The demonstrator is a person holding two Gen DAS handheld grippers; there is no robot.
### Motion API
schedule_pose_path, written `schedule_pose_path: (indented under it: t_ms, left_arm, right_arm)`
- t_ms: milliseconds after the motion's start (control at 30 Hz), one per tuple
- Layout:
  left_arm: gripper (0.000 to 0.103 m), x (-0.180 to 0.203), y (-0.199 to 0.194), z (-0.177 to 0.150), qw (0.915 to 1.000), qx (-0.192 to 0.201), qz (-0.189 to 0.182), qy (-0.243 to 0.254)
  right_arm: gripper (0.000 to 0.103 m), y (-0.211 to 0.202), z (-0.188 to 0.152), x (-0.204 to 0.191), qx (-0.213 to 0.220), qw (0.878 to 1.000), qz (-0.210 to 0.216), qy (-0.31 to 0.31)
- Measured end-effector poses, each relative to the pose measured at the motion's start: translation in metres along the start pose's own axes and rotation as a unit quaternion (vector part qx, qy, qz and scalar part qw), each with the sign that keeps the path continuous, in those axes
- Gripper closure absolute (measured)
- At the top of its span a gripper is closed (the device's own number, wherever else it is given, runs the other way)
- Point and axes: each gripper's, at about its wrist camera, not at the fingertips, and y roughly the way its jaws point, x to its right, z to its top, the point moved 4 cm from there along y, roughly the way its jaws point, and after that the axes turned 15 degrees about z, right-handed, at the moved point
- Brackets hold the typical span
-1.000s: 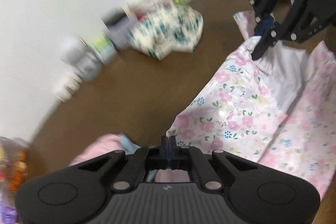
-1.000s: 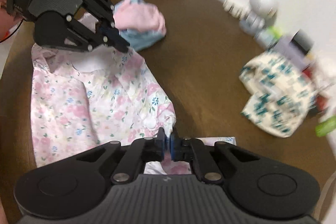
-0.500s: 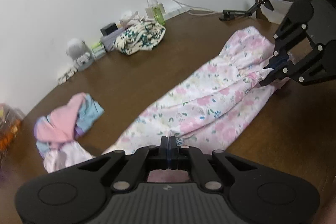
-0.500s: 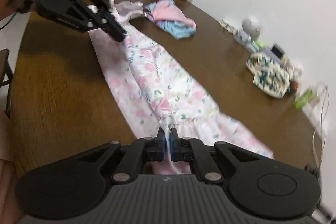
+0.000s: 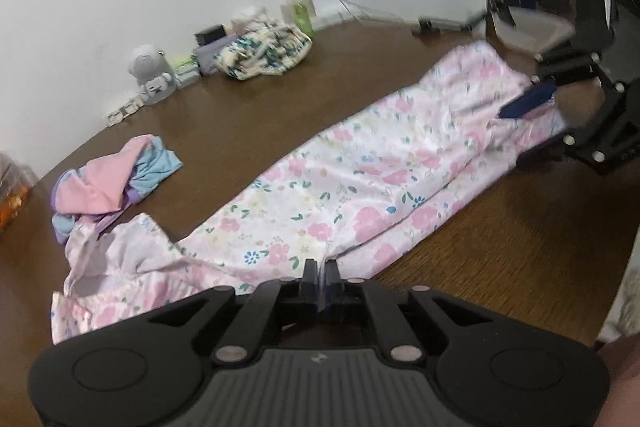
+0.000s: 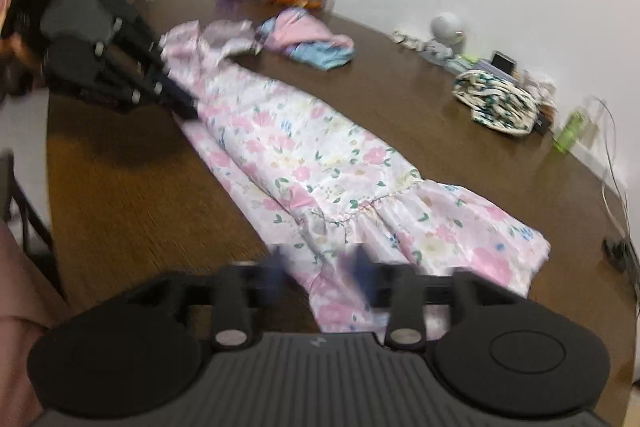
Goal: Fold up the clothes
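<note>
Fingers: left gripper point(image 5: 320, 269) pinches the dress point(image 5: 360, 171) at 6 o'clock, right gripper point(image 6: 320, 267) wide apart; probably laid flat, next regrip the hem.

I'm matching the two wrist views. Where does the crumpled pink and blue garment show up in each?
Left wrist view: the pink and blue garment lies left of centre on the table, beside the floral dress's top end.
Right wrist view: the same garment sits at upper centre, beyond the dress.
Shared landmark: the round grey speaker by the wall.

Left tongs point(image 5: 320, 269) pinched closed; right tongs point(image 6: 320, 269) apparently spread apart.
</note>
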Motion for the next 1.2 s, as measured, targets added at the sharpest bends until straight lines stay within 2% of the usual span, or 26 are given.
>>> schedule_pose_path:
  t_ms: [100,167,267,333,467,533,633,700,833,867,900,933,967,1000,1033,1067,1100,1133,1200]
  left_arm:
    - [0.085,-0.022,-0.014,0.016,0.9976,0.018,-0.025,-0.062]
    - [0.083,-0.029,-0.012,0.033,0.996,0.027,-0.016,-0.084]
    - [0.086,-0.02,0.006,0.05,0.9952,0.023,-0.02,-0.093]
    - [0.098,-0.007,0.022,0.051,0.9952,0.004,-0.04,-0.089]
    - [0.099,0.018,0.04,0.03,0.9975,-0.029,-0.037,-0.053]
    - [0.099,0.02,0.038,0.019,0.9981,-0.025,-0.032,-0.047]
    - [0.099,0.02,0.032,0.008,0.9985,-0.015,-0.028,-0.045]
    - [0.099,0.019,0.029,0.003,0.9985,-0.008,-0.026,-0.048]
    - [0.098,0.017,0.027,0.0,0.9978,-0.003,-0.029,-0.06]
    - [0.096,0.014,0.026,0.0,0.9973,-0.003,-0.034,-0.066]
    - [0.085,0.01,0.024,0.001,0.9965,-0.003,-0.042,-0.073]
    - [0.069,0.004,0.019,0.001,0.9951,0.001,-0.048,-0.086]
    - [0.059,-0.008,0.013,0.001,0.9931,0.011,-0.05,-0.106]
    - [0.04,-0.023,0.006,0.001,0.9905,0.023,-0.047,-0.127]
    - [0.023,-0.038,-0.001,0.001,0.9873,0.035,-0.045,-0.148]
    - [0.018,-0.056,-0.006,0.003,0.9846,0.042,-0.035,-0.166]
    - [0.016,-0.077,-0.009,0.005,0.9821,0.047,-0.019,-0.182]
    - [0.016,-0.098,-0.01,0.009,0.9799,0.047,0.0,-0.194]
    - [0.014,-0.141,-0.004,0.015,0.9754,0.038,0.037,-0.214]
  right_arm:
    - [0.052,-0.028,0.007,0.013,0.076,0.994,0.017,0.075]
    - [0.052,-0.037,0.016,0.026,0.125,0.984,0.016,0.126]
    - [0.059,-0.025,0.03,0.039,0.157,0.973,-0.003,0.171]
    - [0.065,-0.002,0.035,0.039,0.147,0.971,-0.003,0.187]
    - [0.068,0.042,0.033,0.027,0.104,0.977,-0.016,0.183]
    - [0.069,0.053,0.026,0.019,0.08,0.982,-0.032,0.169]
    - [0.072,0.047,0.009,0.011,0.072,0.984,-0.059,0.155]
    - [0.069,0.034,-0.002,0.012,0.077,0.98,-0.075,0.167]
    - [0.068,0.022,-0.015,0.015,0.078,0.977,-0.089,0.179]
    - [0.067,0.022,-0.015,0.015,0.078,0.976,-0.089,0.182]
    - [0.064,0.021,-0.012,0.016,0.08,0.975,-0.085,0.187]
    - [0.06,0.018,-0.009,0.016,0.087,0.974,-0.077,0.193]
    - [0.059,0.015,-0.004,0.015,0.097,0.973,-0.065,0.2]
    - [0.056,0.011,0.003,0.015,0.112,0.971,-0.048,0.204]
    - [0.046,0.008,0.013,0.013,0.124,0.971,-0.032,0.203]
    - [0.04,0.005,0.025,0.012,0.135,0.97,-0.017,0.199]
    - [0.029,0.005,0.037,0.01,0.142,0.971,-0.004,0.193]
    - [0.025,0.009,0.052,0.007,0.143,0.972,0.009,0.185]
    - [0.024,0.025,0.084,0.003,0.136,0.975,0.04,0.172]
